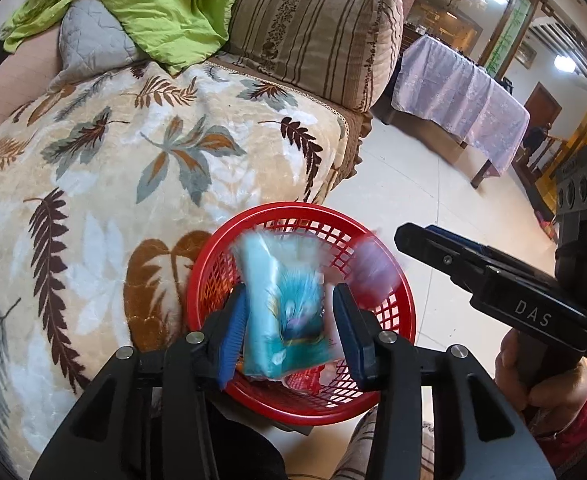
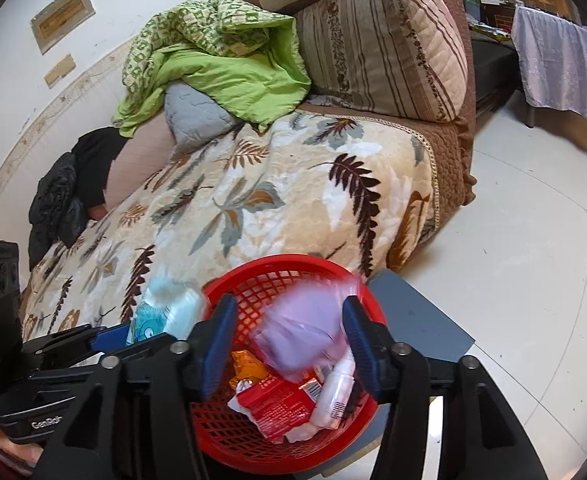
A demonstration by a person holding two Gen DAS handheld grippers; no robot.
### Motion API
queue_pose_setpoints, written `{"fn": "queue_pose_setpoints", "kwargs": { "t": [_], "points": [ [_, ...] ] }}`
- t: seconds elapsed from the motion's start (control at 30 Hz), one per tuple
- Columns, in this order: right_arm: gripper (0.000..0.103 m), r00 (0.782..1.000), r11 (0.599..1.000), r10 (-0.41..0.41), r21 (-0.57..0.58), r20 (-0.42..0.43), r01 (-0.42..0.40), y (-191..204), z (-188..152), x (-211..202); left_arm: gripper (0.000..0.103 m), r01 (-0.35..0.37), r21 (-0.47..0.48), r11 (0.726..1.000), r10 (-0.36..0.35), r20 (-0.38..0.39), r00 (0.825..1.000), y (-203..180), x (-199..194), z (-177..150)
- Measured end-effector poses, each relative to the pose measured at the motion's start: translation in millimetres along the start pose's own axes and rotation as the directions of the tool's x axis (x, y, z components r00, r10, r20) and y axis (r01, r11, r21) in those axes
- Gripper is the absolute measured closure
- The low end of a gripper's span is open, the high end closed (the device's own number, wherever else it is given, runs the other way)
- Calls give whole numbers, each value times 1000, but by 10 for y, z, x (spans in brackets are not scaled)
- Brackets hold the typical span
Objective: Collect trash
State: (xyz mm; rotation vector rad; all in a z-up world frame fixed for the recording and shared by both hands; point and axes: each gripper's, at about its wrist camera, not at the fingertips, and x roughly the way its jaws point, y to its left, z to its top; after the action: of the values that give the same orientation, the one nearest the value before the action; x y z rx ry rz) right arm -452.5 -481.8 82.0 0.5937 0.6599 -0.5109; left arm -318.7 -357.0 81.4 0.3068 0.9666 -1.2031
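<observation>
A: Why do both tongs sit right over the basket (image 1: pixel 397 280)?

B: The basket is the bin for the trash, and it stands just off the near edge of the bed (image 1: pixel 133 184). Holding each pack above its rim means a drop lands inside, not on the blanket.

A: What is in the left tongs (image 1: pixel 289 320)?

B: A blue pack (image 1: pixel 281 300) stands between the pads, over the basket's middle. The jaws are apart and there is a gap on the pack's right side, so I judge it is let go and falling. It is smeared, which fits that.

A: And the right tongs (image 2: pixel 289 340)?

B: Same story. A purple pack (image 2: pixel 305 328) hangs between them over the basket, blurred, and the pads stand clear of it on both sides. Jaws apart, nothing clamped.

A: Why release both at once?

B: My guess is that it saves a trip: one pack per hand, one visit to the basket.

A: Is the basket filling up?

B: Its bottom already holds a red packet (image 2: pixel 277 404), an orange wrapper (image 2: pixel 249 368) and a white bottle (image 2: pixel 337 392). From the basket outward, the bed shows no more trash that I can spot; only a green quilt (image 2: pixel 221 60) and dark clothes (image 2: pixel 73 184) lie at its far end.

A: Any risk?

B: The purple pack is close to the basket's far rim, so it might catch there.
</observation>
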Motion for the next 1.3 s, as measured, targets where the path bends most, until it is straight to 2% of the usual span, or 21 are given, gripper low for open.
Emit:
{"fn": "queue_pose_setpoints", "kwargs": {
  "t": [0.1,0.27,0.33,0.47,0.53,0.67,0.77,0.83,0.87,0.9,0.97,1.07,1.13,1.27,1.3],
  "points": [
    [39,1000,1000,-18,11,7,18,-6,-5,-46,54,-11,-11,1000,11,18,1000,30,-62,-2],
    [23,992,993,-120,4,43,120,92,-23,-173,31,-54,-23,998,55,85,995,86,-296,-34],
    [12,976,978,-207,3,61,208,167,-44,-211,25,-66,-30,997,69,106,992,121,-394,-53],
    [6,951,955,-295,15,91,295,335,-116,-294,14,-127,-35,991,131,152,980,205,-633,-138],
    [4,928,933,-358,27,104,358,479,-195,-328,14,-164,-32,986,167,175,970,251,-760,-205],
    [0,873,889,-457,59,167,454,745,-365,-452,10,-258,-28,966,257,228,939,334,-1039,-365],
    [0,874,896,-444,65,198,440,921,-469,-530,5,-323,-53,945,325,256,910,429,-1247,-495],
    [0,863,883,-468,72,192,463,1025,-542,-565,5,-374,-92,923,385,262,885,500,-1377,-583],
    [0,869,889,-457,69,187,453,1060,-574,-574,5,-409,-113,906,424,257,868,548,-1445,-629],
    [0,878,897,-442,63,181,438,1091,-605,-583,5,-432,-118,894,448,248,859,586,-1492,-662],
    [0,877,895,-444,49,186,443,1153,-677,-607,4,-473,-113,874,486,232,843,640,-1559,-714],
    [0,869,886,-460,28,180,463,1211,-728,-603,4,-577,-92,812,582,205,787,684,-1627,-836],
    [0,868,884,-463,26,180,467,1226,-750,-604,4,-593,-72,802,594,208,777,670,-1647,-924],
    [0,866,882,-466,20,181,471,1251,-764,-607,4,-579,-24,815,567,239,788,600,-1645,-1056],
    [0,867,883,-464,16,183,469,1263,-768,-613,4,-585,-15,811,571,240,785,583,-1630,-1059]
  ]
}}
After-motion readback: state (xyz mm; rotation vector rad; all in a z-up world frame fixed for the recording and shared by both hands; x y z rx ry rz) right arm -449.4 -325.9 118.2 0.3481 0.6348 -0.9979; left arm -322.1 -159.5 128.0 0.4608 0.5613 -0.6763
